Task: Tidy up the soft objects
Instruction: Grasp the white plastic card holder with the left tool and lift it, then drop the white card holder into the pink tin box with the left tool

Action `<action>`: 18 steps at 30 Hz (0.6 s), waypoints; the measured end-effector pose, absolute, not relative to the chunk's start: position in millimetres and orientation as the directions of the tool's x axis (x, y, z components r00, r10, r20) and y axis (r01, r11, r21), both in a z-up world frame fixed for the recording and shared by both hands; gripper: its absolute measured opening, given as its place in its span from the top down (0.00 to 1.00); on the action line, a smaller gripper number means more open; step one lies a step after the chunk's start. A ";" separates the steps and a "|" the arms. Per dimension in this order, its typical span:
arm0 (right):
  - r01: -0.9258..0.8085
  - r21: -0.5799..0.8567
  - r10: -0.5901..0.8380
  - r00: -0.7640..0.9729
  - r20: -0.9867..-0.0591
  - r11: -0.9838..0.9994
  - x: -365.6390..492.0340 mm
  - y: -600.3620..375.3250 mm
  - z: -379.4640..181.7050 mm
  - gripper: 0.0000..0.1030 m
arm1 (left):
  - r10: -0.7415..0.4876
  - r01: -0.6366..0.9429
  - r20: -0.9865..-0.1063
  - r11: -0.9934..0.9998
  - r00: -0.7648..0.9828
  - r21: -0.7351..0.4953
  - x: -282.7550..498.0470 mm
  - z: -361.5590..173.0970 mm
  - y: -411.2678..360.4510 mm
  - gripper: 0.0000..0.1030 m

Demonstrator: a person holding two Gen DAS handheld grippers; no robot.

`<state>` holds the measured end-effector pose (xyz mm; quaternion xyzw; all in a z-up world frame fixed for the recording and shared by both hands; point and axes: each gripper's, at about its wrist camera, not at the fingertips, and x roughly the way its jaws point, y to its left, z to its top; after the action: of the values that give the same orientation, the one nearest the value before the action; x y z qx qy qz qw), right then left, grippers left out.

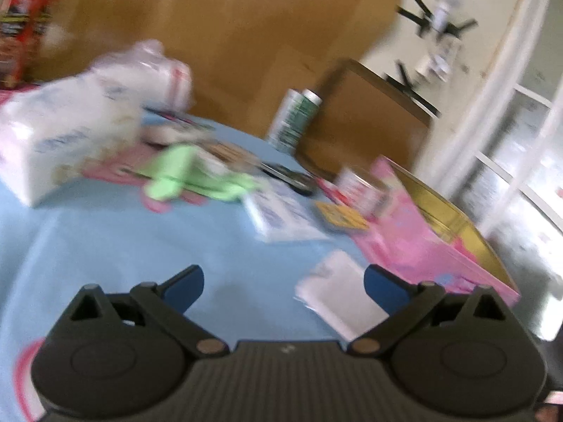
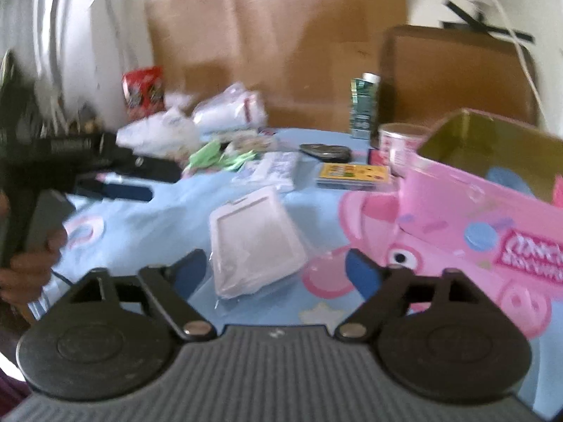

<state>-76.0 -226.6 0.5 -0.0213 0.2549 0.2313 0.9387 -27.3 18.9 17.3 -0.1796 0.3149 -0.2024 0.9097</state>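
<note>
**With both grippers empty, the flat white packet was the nearest pick**

While both views were smeared by motion blur, the layout could be read well enough. The right gripper [image 2: 276,269] stood wide open and held nothing, its blue pads spread either side of a flat white packet [image 2: 255,235] lying on the blue cloth of the desk [image 2: 169,211]. The left gripper [image 1: 283,286] was equally open and empty, hovering over bare cloth with the same packet [image 1: 339,297] just beside its right pad.

Further back lay the rest of the soft things: a green cloth [image 2: 216,158] near the middle and white plastic bags [image 2: 228,109] towards the far edge, well apart from either gripper. A pink box [image 2: 485,211] stood open on the right, close to the packet, and looked the likely place for sorted items, though that was a judgement only.

To do the step well, the right gripper probably needed to come down squarely over the packet's narrow width and close gently, since the wrapper looked slippery and thin. A grip near one edge would likely let it droop or slide. Steadying the hand first would have helped. The left gripper should have kept clear of the packet so the two did not collide.
</note>
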 end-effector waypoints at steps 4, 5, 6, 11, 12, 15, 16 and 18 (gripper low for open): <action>-0.478 0.014 0.417 0.751 -0.512 0.878 -66.4 -219.8 -5.2 0.09 | -0.585 0.321 -0.526 0.798 0.618 -0.510 -21.5 18.5 -4.3 0.09; -0.483 -0.007 0.410 0.752 -0.515 0.876 -63.6 -216.8 -7.2 0.09 | -0.598 0.328 -0.542 0.791 0.591 -0.516 -18.5 16.7 -11.9 0.11; -0.487 -0.025 0.404 0.752 -0.521 0.873 -62.1 -214.2 -10.0 0.10 | -0.609 0.330 -0.560 0.786 0.562 -0.523 -15.0 13.3 -18.8 0.15; -0.481 -0.002 0.409 0.747 -0.525 0.877 -66.8 -214.9 -16.1 0.29 | -0.598 0.327 -0.583 0.796 0.550 -0.509 -7.6 3.7 -37.5 0.27; -0.473 -0.012 0.399 0.757 -0.518 0.881 -68.9 -213.8 -16.3 0.30 | -0.603 0.324 -0.579 0.792 0.549 -0.518 -7.0 3.4 -37.3 0.29; -0.441 -0.058 0.369 0.809 -0.458 0.895 -80.7 -212.3 -14.6 0.31 | -0.631 0.322 -0.548 0.765 0.549 -0.559 -5.5 7.3 -35.4 0.31; -0.428 -0.073 0.358 0.828 -0.431 0.901 -84.4 -213.1 -12.5 0.31 | -0.636 0.334 -0.536 0.760 0.555 -0.557 -5.5 12.3 -37.6 0.31; -0.389 -0.095 0.330 0.868 -0.372 0.916 -89.6 -216.3 -5.0 0.31 | -0.641 0.380 -0.510 0.760 0.574 -0.527 -5.4 27.9 -47.2 0.31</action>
<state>-89.6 -216.3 -5.0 -0.0838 0.1769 0.1866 0.9627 -5.4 -47.2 27.9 -0.1830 0.3557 -0.2940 0.8681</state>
